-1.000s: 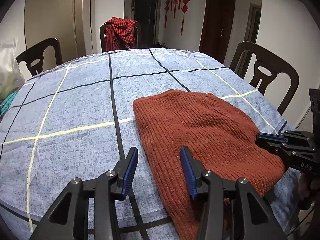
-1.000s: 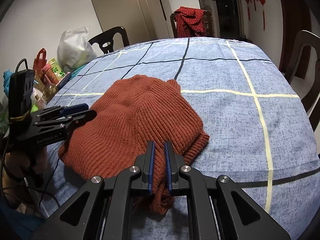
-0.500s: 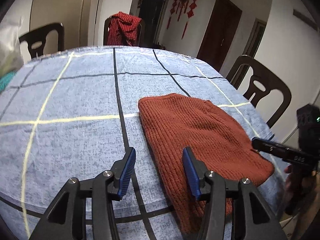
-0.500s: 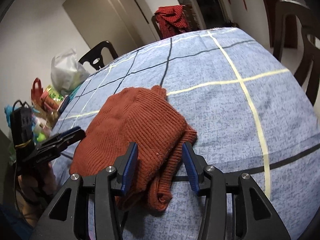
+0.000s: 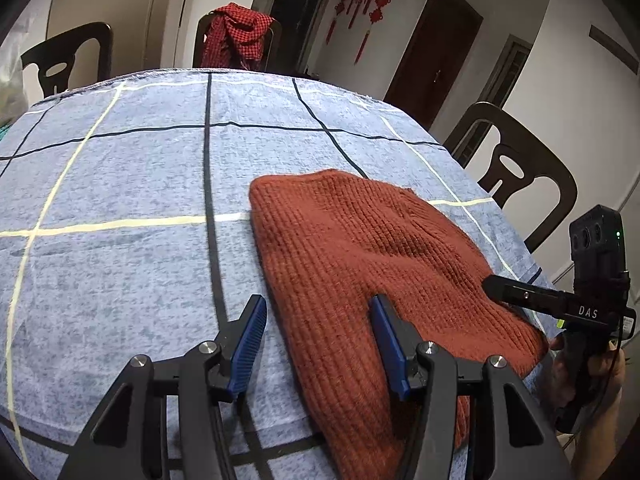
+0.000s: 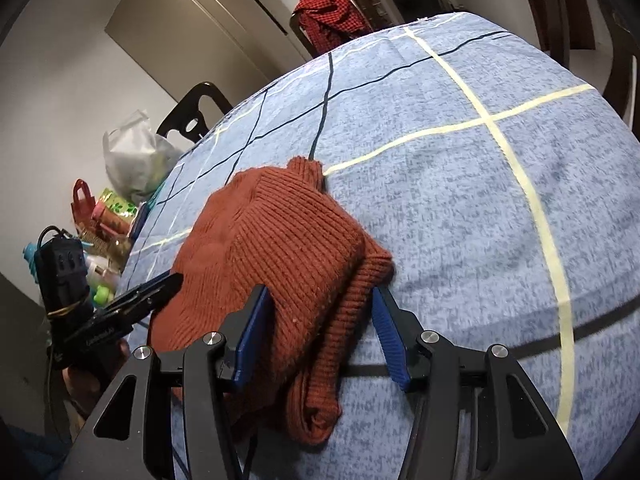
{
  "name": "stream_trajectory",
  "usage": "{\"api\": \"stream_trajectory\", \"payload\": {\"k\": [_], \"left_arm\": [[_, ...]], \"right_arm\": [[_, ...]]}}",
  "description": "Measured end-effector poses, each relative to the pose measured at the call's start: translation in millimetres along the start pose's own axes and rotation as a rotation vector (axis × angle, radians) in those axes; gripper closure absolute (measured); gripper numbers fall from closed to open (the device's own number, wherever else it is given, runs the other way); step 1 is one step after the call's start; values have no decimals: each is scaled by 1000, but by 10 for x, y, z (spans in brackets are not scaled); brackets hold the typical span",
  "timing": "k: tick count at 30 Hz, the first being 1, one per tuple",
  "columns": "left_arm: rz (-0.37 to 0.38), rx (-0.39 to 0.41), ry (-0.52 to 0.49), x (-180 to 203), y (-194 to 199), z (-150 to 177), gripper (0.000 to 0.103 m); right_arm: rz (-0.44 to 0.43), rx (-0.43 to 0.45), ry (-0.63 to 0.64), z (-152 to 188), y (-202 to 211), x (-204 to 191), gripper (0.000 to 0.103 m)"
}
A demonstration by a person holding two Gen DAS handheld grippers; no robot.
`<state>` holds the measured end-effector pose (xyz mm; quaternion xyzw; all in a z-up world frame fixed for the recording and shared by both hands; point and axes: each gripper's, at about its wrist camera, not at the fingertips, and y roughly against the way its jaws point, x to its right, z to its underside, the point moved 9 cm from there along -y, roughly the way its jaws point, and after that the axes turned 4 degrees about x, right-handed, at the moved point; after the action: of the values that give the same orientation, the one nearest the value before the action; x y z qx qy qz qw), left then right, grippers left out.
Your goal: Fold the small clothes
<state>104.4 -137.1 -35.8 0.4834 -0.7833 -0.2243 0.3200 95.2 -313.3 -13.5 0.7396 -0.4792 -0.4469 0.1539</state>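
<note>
One worktop (image 5: 120, 168), draped in a blue cloth ruled with dark and pale lines, carries one task garment: a rust-red ribbed knit (image 5: 360, 264), lying folded at the near edge of the worktop with a thick doubled hem hanging towards the right-wrist camera. Three dark chairs stand round the worktop in the left-wrist view; the far one (image 5: 236, 36) bears a red checked cloth.

Two pairs of tongs are present. The right tongs (image 6: 320, 332) have just been opening and now stand wide, straddling the knit's near corner, with fabric between the blue pads but not squeezed by them. The left tongs (image 5: 316, 344) have also just been opening, to about half width; one pad rests over the knit's left margin, the other over bare cloth beside it, and nothing is gripped.

The step in hand appears to be the release after a fold. The next move probably calls for a fresh hold on the knit's edge, either to double it once more or to flatten the lumpy hem.
</note>
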Motion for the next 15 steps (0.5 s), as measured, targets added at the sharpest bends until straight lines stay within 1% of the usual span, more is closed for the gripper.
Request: {"api": "stream_trajectory", "payload": {"k": [11, 15], "left_arm": [[-19, 5, -24, 9, -17, 42, 46], [-16, -2, -30, 34, -60, 31, 46]], "right_arm": [[-26, -9, 1, 34, 5, -1, 50], [-47, -8, -17, 7, -22, 14, 50]]}}
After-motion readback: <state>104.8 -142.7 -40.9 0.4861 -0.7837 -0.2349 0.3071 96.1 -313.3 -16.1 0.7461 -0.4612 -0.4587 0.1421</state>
